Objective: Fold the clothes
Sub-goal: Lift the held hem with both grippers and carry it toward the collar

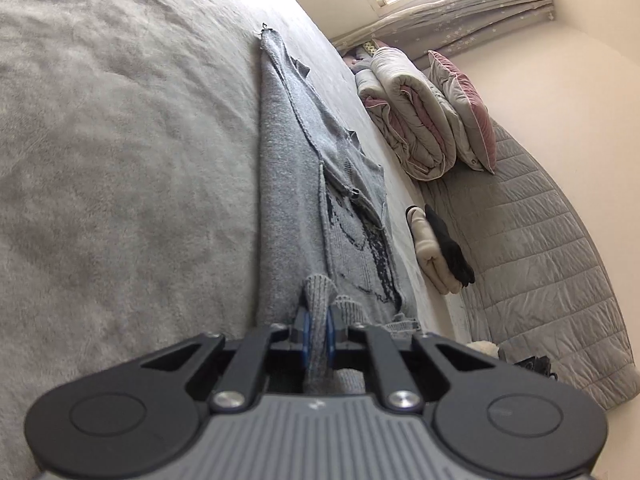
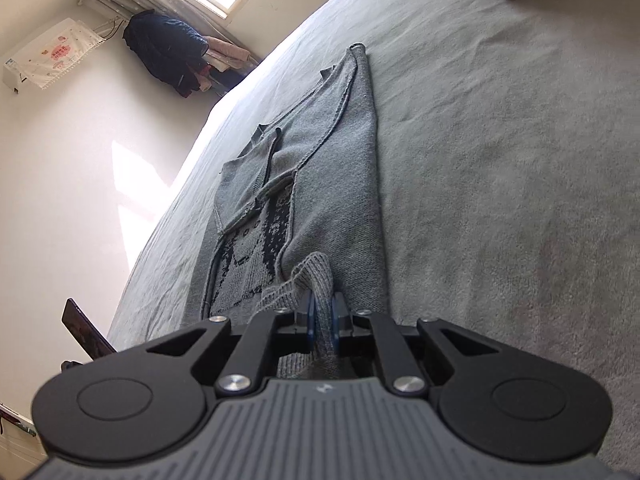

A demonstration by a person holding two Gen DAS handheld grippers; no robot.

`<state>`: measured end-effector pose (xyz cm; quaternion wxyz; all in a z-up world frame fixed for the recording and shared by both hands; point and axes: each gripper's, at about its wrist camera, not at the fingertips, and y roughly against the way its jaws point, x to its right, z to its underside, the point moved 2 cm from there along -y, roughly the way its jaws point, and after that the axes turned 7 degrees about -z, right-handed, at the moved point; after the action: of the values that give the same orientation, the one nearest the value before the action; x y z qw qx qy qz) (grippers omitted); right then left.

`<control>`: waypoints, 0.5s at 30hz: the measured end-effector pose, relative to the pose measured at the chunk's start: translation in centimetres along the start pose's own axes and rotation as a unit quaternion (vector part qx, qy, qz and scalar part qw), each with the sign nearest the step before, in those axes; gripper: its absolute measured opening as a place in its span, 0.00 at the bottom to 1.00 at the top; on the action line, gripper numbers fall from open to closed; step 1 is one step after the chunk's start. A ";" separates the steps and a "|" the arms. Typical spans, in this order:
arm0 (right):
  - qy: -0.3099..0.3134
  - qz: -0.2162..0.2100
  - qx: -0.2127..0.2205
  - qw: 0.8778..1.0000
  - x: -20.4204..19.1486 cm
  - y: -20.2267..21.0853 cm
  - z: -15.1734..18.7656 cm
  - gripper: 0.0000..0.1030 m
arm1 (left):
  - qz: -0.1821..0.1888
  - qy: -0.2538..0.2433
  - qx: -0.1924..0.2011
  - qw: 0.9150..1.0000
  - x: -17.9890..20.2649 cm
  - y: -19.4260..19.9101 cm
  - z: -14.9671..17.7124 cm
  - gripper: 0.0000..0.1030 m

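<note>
While the grey knitted sweater [image 1: 288,184] lay on the grey bed [image 1: 120,140], your left tool [image 1: 319,330] and right tool [image 2: 323,322] each pinched its ribbed hem.

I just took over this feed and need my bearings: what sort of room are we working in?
Most likely a home bedroom. The knitted grey sweater lies on a wide bed with a grey fleece cover; a rolled grey-and-pink quilt and pillow sit at one end, and dark jackets hang beside a curtained window.
</note>
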<state>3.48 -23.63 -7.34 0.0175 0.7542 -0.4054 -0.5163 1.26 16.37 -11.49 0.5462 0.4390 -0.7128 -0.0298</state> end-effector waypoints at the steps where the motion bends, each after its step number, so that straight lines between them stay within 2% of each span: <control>1: 0.004 0.004 -0.001 1.000 -0.1 -0.1 0.0 0.08 | -0.002 -0.005 0.002 1.000 0.1 0.1 0.0 0.08; 4: 0.025 0.009 -0.003 1.000 -0.8 -0.2 0.0 0.09 | 0.001 -0.004 0.000 1.000 0.0 0.3 0.0 0.09; 9: 0.036 0.005 -0.002 0.999 -1.3 -0.1 0.0 0.18 | 0.014 0.008 -0.002 1.000 -0.1 0.3 -0.2 0.17; 12: 0.047 0.004 0.000 0.999 -1.6 -0.1 0.0 0.20 | 0.008 -0.009 0.002 1.000 0.6 0.2 -0.1 0.22; 15: 0.054 0.004 0.000 0.999 -1.6 -0.2 0.4 0.22 | -0.003 -0.037 0.007 0.999 1.5 0.0 0.1 0.19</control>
<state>3.10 -22.33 -6.38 0.0411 0.7796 -0.4068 -0.4744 1.15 15.39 -10.41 0.5163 0.4432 -0.7316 -0.0425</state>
